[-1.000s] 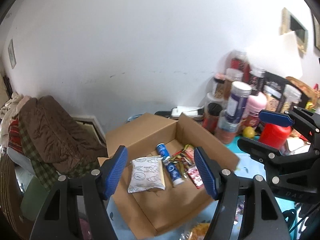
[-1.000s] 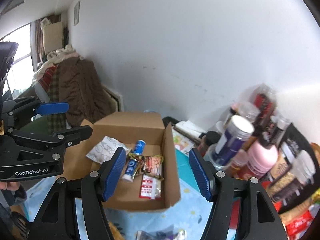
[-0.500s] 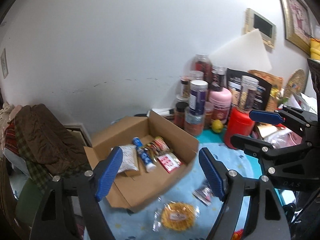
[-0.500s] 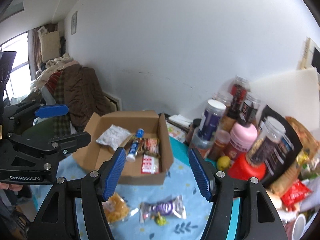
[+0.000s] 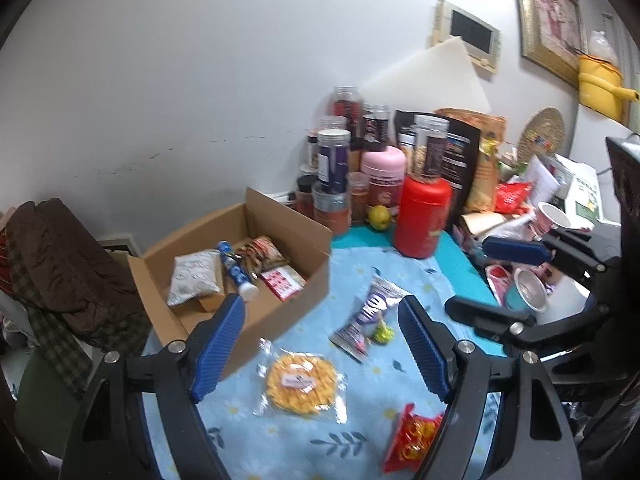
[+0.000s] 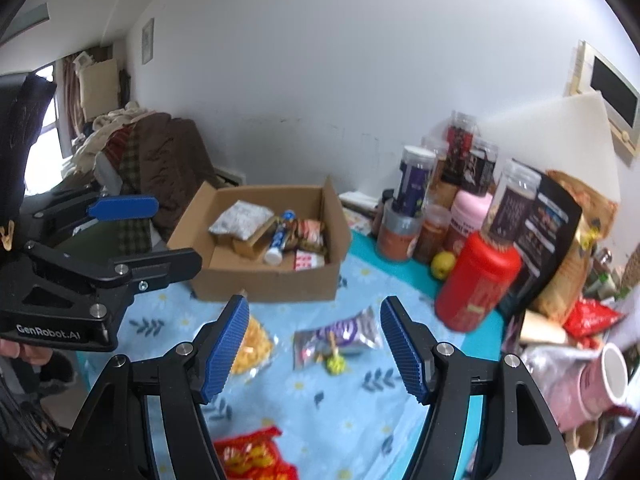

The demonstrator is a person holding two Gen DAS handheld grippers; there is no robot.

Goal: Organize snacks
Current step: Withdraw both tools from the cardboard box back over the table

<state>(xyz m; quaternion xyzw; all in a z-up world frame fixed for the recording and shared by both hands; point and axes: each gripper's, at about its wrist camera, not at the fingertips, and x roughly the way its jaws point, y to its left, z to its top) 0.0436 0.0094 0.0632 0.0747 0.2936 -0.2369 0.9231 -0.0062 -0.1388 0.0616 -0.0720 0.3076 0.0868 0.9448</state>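
So we've got the cardboard box far left on the desk, yellow cracker pack near, purple wrapper right of it. Both our left gripper and right gripper have jaws wide, holding nothing.

Both my wrist views are evenly lit and fairly bright, with soft, faint shadows on the blue tablecloth. Daylight enters through a window far to the left of my right gripper. Fisheye distortion bows the wall and darkens every corner. Motion blur softens the red canister right of that gripper and the snack packets beneath my left gripper.
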